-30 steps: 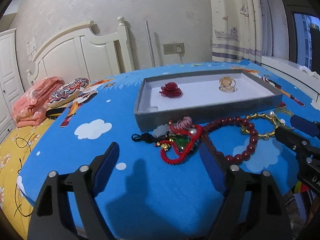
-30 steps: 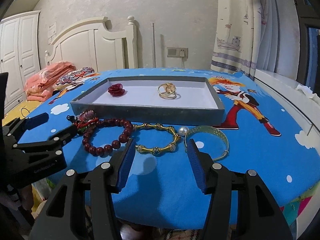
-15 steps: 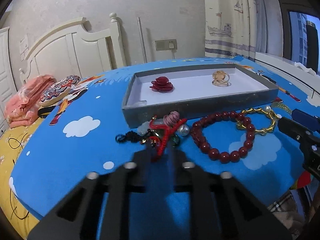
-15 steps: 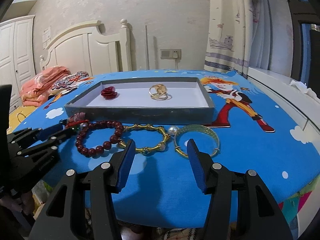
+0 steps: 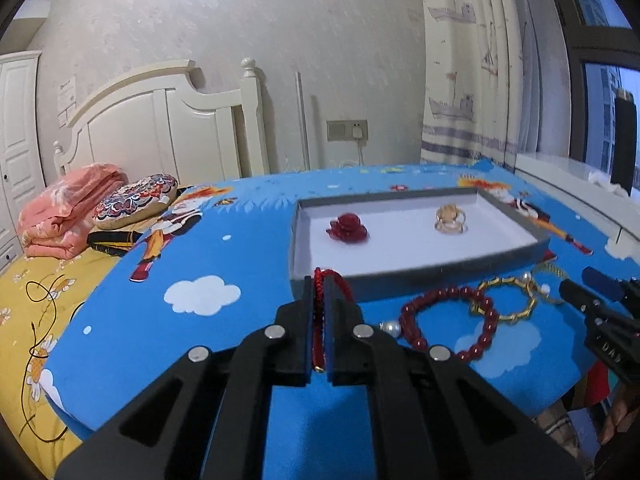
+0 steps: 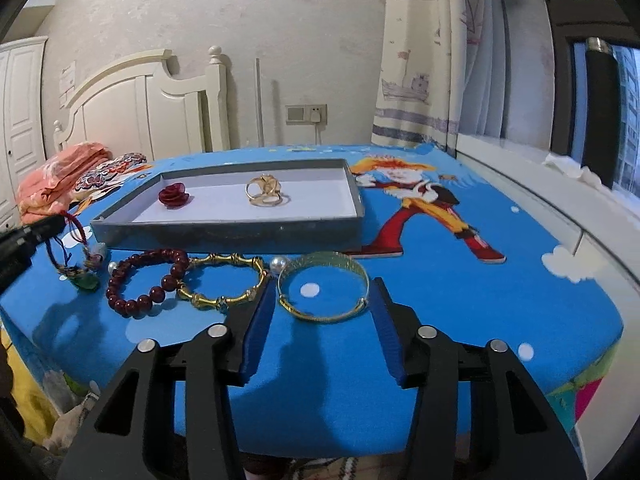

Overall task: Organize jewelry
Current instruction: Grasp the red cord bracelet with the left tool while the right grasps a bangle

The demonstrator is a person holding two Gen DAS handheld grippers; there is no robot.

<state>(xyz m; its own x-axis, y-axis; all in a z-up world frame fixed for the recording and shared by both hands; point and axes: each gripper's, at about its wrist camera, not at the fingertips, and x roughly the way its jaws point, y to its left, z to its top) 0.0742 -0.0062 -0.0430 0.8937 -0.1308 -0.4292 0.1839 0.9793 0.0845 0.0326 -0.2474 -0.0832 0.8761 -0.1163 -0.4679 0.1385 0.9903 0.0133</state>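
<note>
My left gripper (image 5: 319, 280) is shut on a red cord bracelet (image 5: 318, 320) and holds it above the blue table, just before the grey tray (image 5: 416, 276). In the right wrist view the bracelet (image 6: 78, 256) hangs from the left gripper with its green charm low. The tray (image 6: 224, 228) holds a red rose piece (image 6: 173, 195) and gold rings (image 6: 266, 192). My right gripper (image 6: 324, 284) is open, its pads either side of a gold-green bangle (image 6: 324, 284). A dark red bead bracelet (image 6: 146, 280) and a gold link bracelet (image 6: 224, 280) lie beside it.
Two pearls (image 6: 278, 265) lie among the bracelets. A bed with a pink blanket (image 5: 68, 208) and patterned cushion (image 5: 136, 200) is at the left. A window sill (image 6: 560, 208) runs along the right. The table's front edge is close below both grippers.
My left gripper closed on the red cord bracelet and lifted it off the table toward the tray. My right gripper moved forward around the gold-green bangle.
</note>
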